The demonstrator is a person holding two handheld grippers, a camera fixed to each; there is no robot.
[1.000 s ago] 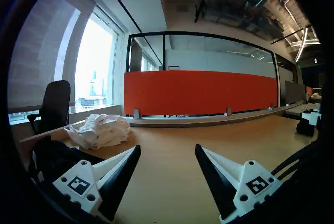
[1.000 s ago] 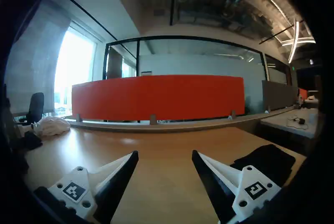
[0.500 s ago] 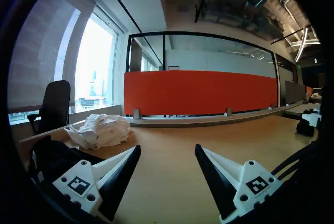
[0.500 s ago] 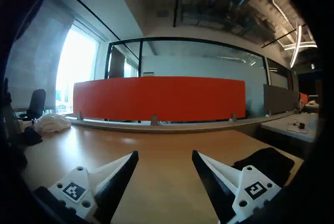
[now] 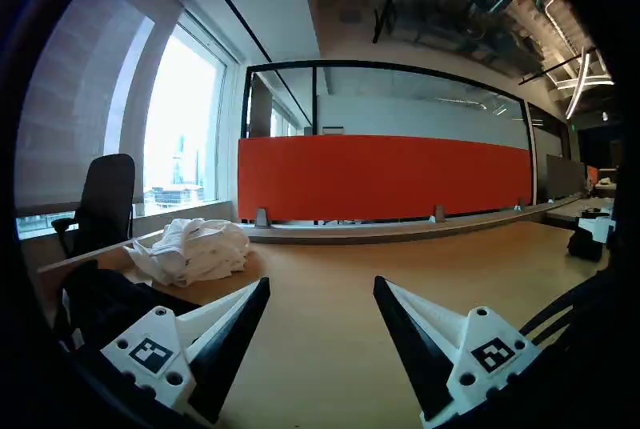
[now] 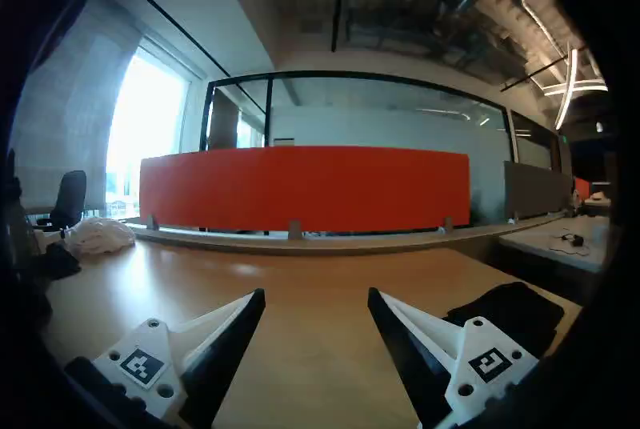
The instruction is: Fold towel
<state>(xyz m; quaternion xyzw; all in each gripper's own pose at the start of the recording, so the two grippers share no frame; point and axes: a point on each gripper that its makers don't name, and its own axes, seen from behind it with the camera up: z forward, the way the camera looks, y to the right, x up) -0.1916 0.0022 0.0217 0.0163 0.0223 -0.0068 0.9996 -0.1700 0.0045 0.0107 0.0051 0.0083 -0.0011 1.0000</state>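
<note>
Left gripper (image 5: 320, 279) and right gripper (image 6: 315, 292): fingers apart, empty, facing the orange partition (image 5: 384, 177). White towel (image 5: 196, 249), seemingly crumpled, lies near the partition's left end.

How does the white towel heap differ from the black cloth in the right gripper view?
The white towel heap is pale and bunched into a mound; the black cloth is dark and lies flatter. The heap sits far off at the view's left edge; the cloth lies near, at its right. Both rest on the wooden desk.
</note>
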